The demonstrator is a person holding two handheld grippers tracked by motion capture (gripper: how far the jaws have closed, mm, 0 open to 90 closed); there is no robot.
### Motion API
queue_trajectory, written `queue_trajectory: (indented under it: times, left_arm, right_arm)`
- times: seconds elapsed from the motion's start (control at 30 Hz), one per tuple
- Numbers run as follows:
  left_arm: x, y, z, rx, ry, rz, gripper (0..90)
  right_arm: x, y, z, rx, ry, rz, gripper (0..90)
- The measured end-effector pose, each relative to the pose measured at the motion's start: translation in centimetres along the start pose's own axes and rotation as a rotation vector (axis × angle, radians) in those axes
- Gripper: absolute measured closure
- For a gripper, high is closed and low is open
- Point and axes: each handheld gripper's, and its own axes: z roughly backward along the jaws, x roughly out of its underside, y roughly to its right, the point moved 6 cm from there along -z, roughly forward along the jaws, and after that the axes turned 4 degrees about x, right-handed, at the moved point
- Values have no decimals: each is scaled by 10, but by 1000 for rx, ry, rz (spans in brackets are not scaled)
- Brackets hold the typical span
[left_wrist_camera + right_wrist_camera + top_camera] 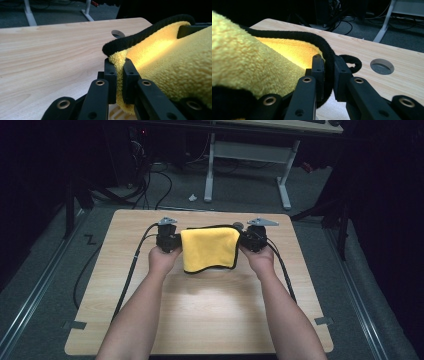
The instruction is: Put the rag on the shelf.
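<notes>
I hold a yellow cloth (209, 248) stretched between my two grippers above the far half of the counter (200, 315). My left gripper (119, 75) is clamped on the cloth's left corner: in the left gripper view both black jaws press the yellow pile between them, with the cloth's black hem (140, 37) curling just above them. My right gripper (329, 75) pinches the other top corner, and here the jaws close mainly on the black hem (312, 37) itself (a small loop of that trim pokes out beyond the jaws). From the high view, the cloth hangs folded over between the grippers, its upper edge level with them and its lower edge drooping toward me, its shadow on the wood beneath. The left gripper (167, 240) sits at the cloth's left edge, the right gripper (254, 239) at its right edge. A round hole (382, 66) in the counter lies just beyond the cloth's right corner.
</notes>
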Motion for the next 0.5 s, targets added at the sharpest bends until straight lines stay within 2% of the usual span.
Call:
queue_trajectory:
  times: [0.07, 0.2, 0.33, 0.5]
  left_arm:
    - [1, 0, 0, 5, 3, 11, 844]
    - [1, 0, 2, -3, -1, 5, 840]
    - [1, 1, 3, -7, -9, 3, 813]
    - [0, 0, 6, -51, -19, -14, 739]
  right_arm:
    - [0, 1, 0, -2, 1, -6, 805]
    - [0, 2, 0, -4, -2, -18, 763]
    - [-1, 6, 1, 22, -6, -24, 692]
    - [-3, 11, 4, 40, -11, -33, 626]
